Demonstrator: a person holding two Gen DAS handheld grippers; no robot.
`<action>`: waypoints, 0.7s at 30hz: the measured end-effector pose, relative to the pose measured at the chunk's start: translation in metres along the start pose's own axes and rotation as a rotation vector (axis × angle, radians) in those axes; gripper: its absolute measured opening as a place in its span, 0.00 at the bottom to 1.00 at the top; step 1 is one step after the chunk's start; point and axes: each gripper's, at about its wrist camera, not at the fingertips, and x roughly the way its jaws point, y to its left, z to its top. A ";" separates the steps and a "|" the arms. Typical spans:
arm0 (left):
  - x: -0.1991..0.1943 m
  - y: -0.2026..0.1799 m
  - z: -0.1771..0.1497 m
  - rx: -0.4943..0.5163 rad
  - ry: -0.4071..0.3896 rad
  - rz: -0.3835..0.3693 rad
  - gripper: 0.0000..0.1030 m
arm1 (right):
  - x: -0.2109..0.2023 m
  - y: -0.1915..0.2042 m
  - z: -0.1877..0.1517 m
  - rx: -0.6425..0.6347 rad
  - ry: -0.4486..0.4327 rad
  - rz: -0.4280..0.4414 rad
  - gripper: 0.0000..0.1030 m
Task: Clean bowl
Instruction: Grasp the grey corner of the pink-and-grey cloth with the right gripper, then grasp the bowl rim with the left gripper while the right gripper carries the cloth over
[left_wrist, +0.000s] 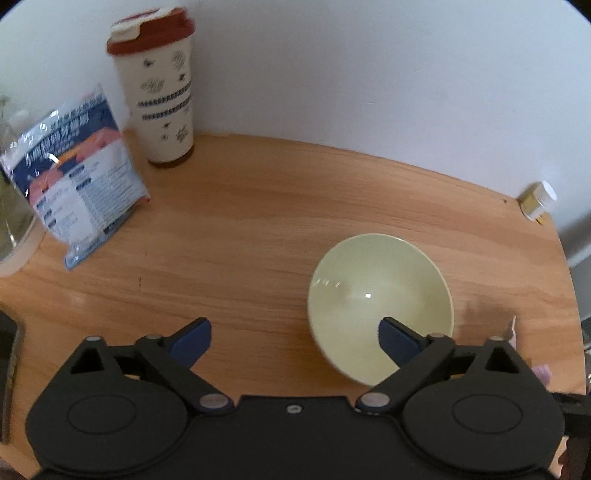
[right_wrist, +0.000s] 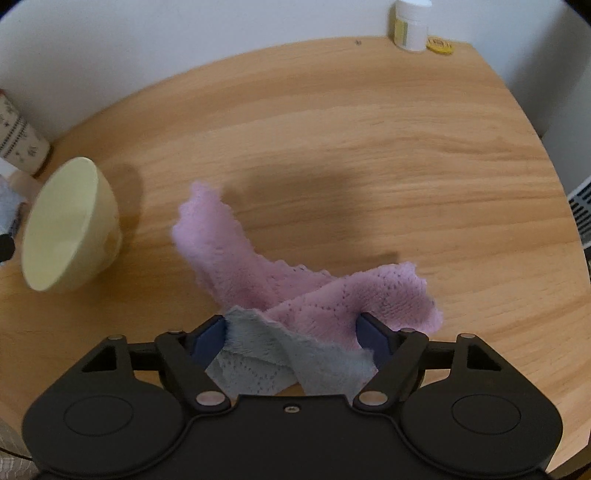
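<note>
Both tongs show wide gaps between their blue fingertips. Left tongs (left_wrist: 294, 341) are spread open above the wooden table (left_wrist: 240, 229) and grip nothing; their right fingertip (left_wrist: 397, 338) overlaps the near rim of the pale yellow-green bowl (left_wrist: 380, 295) in the left wrist view, though whether it touches the bowl cannot be told. That bowl sits on the table toward the right side of that view, with small bright highlights on its inner wall. Seen from the right wrist camera, the bowl (right_wrist: 70, 225) is at the far left, its opening turned toward the left edge of the frame.

Right tongs (right_wrist: 293, 338) have a cloth (right_wrist: 258, 266) lying between their spread fingertips; one face is pink, the other grey, and it is bunched and folded. The pink part reaches out over the table (right_wrist: 369, 147) toward the bowl without touching it. Whether the fingertips actually press the cloth cannot be told.

At the back left of the table stands a tall cream cup (left_wrist: 162, 88) with a red-brown lid, and just beside it leans a printed plastic packet (left_wrist: 77, 173). A small white-capped bottle (right_wrist: 410, 24) stands at the far edge by the white wall, with a little yellow disc (right_wrist: 439, 45) next to it.
</note>
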 end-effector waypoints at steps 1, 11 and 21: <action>0.003 0.001 0.000 -0.009 0.001 0.001 0.88 | 0.000 -0.001 -0.001 0.000 -0.004 0.005 0.79; 0.025 0.009 0.010 -0.064 0.024 0.005 0.64 | 0.001 0.002 -0.007 -0.097 -0.015 -0.001 0.79; 0.031 0.000 0.012 -0.049 -0.001 -0.010 0.61 | -0.013 -0.012 -0.015 -0.111 -0.048 0.036 0.54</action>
